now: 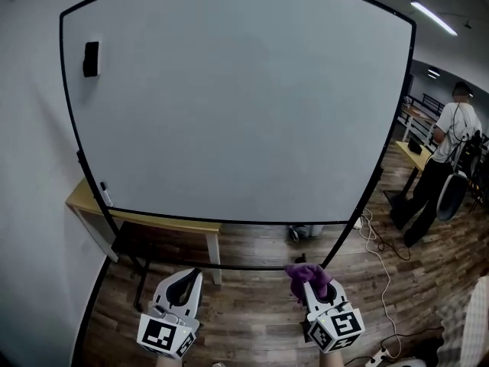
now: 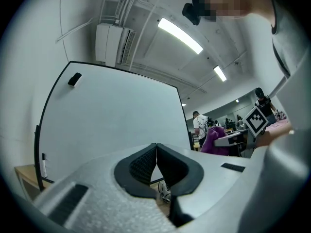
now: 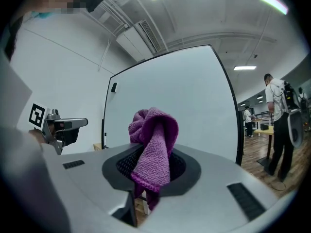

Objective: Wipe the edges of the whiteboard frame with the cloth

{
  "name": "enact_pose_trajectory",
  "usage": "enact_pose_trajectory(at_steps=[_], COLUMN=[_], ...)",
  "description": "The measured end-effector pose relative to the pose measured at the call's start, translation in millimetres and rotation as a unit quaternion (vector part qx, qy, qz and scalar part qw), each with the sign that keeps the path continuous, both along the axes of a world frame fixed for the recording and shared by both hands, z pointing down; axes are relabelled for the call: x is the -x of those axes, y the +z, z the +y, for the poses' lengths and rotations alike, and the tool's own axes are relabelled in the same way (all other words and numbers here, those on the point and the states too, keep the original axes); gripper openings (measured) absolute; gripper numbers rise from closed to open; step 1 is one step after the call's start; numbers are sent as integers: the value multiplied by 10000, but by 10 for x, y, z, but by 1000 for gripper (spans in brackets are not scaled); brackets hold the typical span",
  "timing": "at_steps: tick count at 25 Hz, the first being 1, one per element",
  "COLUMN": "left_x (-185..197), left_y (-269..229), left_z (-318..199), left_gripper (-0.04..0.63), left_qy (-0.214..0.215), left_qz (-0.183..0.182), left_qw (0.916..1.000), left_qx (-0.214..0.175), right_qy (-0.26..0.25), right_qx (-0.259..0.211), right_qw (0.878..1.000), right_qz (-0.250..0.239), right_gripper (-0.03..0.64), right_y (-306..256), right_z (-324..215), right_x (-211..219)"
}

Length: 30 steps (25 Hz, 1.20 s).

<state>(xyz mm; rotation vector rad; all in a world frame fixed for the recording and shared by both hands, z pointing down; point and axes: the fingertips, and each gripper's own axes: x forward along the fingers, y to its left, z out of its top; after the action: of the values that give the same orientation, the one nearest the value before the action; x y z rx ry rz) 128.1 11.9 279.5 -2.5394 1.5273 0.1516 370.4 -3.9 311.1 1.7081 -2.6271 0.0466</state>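
A large whiteboard (image 1: 237,105) with a thin black frame (image 1: 229,222) stands in front of me on a black stand. My right gripper (image 1: 311,284) is shut on a purple cloth (image 1: 307,274), held low, just below the board's bottom right corner. The cloth (image 3: 153,144) bunches up out of the shut jaws in the right gripper view, with the whiteboard (image 3: 170,106) behind it. My left gripper (image 1: 186,279) is shut and holds nothing, low and left of the right one. From the left gripper view, the whiteboard (image 2: 112,115) lies ahead and the cloth (image 2: 214,141) to the right.
A black eraser (image 1: 91,59) sticks to the board's upper left. A marker (image 1: 105,193) hangs at the lower left frame. A wooden table (image 1: 145,222) stands behind the board. White cables (image 1: 378,258) trail on the wood floor. A person (image 1: 437,167) stands at the right.
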Motion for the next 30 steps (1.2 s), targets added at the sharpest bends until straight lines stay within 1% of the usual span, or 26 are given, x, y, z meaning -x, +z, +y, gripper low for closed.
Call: enact_pose_trajectory(at_steps=[8, 14, 22, 30], left_x=[-342, -568, -827, -960], left_y=[-16, 47, 10, 15], left_z=[614, 1069, 1505, 1724], left_gripper=[18, 18, 18, 18], left_qy=[-456, -755, -858, -890], left_qz=[45, -97, -141, -140], left_qw=[9989, 9971, 9961, 9958], left_qx=[-55, -61, -151, -181], right_qy=[-439, -709, -853, -874], right_qx=[-66, -127, -161, -155], right_qw=[9990, 9974, 9962, 9961], right_qz=[3, -53, 3, -18], right_gripper=[71, 72, 74, 74], right_y=[-67, -12, 51, 80], right_z=[413, 798, 1235, 1454], right_x=[-334, -527, -749, -913])
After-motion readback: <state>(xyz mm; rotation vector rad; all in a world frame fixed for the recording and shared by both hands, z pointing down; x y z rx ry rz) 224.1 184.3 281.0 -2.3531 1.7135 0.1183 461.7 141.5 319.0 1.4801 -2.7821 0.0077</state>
